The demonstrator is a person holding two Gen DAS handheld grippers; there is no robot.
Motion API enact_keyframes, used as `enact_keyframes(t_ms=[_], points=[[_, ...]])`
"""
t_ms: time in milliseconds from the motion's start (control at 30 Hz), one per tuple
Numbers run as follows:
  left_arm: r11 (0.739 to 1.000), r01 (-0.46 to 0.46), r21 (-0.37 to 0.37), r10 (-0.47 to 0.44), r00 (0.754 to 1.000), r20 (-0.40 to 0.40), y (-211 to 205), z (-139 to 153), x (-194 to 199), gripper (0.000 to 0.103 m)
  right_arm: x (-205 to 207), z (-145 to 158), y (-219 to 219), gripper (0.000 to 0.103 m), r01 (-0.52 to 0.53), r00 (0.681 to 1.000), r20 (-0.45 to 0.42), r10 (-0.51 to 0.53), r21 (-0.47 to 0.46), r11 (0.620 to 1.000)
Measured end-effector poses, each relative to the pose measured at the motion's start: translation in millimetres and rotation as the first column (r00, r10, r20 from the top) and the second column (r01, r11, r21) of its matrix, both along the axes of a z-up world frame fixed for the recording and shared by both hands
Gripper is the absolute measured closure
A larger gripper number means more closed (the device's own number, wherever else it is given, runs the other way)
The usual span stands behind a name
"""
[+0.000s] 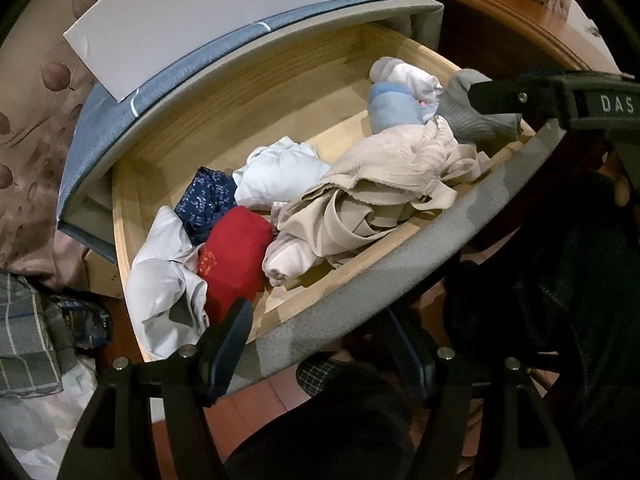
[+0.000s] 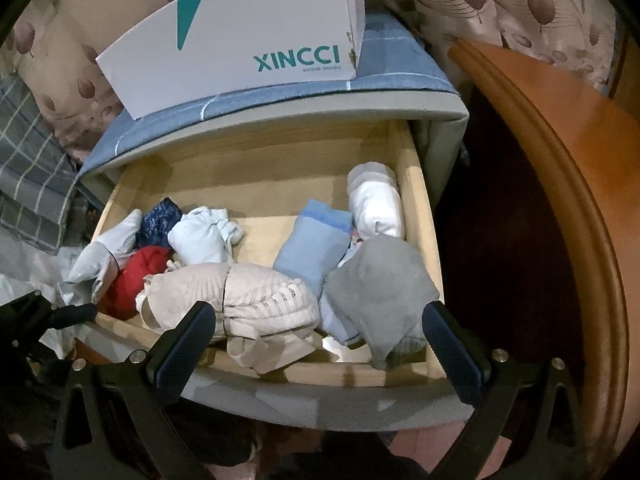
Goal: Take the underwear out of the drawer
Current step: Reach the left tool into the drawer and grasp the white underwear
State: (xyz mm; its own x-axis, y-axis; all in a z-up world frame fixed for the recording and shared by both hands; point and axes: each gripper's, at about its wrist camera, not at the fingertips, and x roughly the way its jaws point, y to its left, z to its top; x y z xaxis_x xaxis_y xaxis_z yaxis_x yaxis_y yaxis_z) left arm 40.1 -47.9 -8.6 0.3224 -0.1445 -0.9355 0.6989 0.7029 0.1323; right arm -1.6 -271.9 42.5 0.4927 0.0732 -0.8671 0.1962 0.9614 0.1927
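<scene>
Both jaws stand apart, your left gripper (image 1: pixel 320 340) and right gripper (image 2: pixel 320 344) holding nothing above the open wooden drawer (image 2: pixel 416 184) where the underwear (image 2: pixel 256 296) lies heaped. A white box (image 2: pixel 240 40) reading "XINCCI" sits on the cabinet's blue-grey top (image 2: pixel 384 72).

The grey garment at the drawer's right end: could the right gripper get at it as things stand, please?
Probably yes. The right gripper is open above the grey garment, which lies on top of the pile in the open drawer with nothing over it.
</scene>
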Motion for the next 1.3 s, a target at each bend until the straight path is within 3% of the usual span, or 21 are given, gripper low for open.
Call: enact_keyframes(t_ms=[233,333,500,633,800,1000,1167,1300], points=[[0.997,-0.010,-0.070,0.008,1.000,-0.024,3,12,0,0.034,-2,2,-2,0.000,0.006,1.000,0.023,-0.007,0.017,1.000],[0.993,-0.024,-0.111,0.023,1.000,-0.017,5,32,-4,0.034,-2,3,-2,0.000,0.005,1.000,0.024,-0.005,0.022,1.000],[0.967,-0.147,-0.208,0.136,0.989,-0.064,22,60,18,0.034,-2,2,-4,0.000,0.006,1.000,0.022,-0.007,0.034,0.999],[0.917,-0.326,-0.229,0.300,0.943,-0.143,50,70,50,0.034,-1,0,-4,0.000,0.005,1.000,0.019,-0.006,0.039,0.999],[0.864,-0.471,-0.177,0.429,0.874,-0.230,78,60,79,0.034,-1,-1,-4,0.000,0.003,1.000,0.019,-0.004,0.048,0.999],[0.815,-0.563,-0.138,0.510,0.809,-0.291,96,40,96,0.034,-2,-1,-5,0.000,0.002,1.000,0.020,-0.003,0.055,0.998],[0.807,-0.582,-0.104,0.524,0.785,-0.330,93,25,105,0.034,-2,-2,-5,0.000,0.002,1.000,0.019,-0.003,0.056,0.998],[0.784,-0.613,-0.096,0.552,0.759,-0.345,94,16,110,0.034,-2,-2,-5,0.000,0.001,1.000,0.021,-0.002,0.058,0.998]])
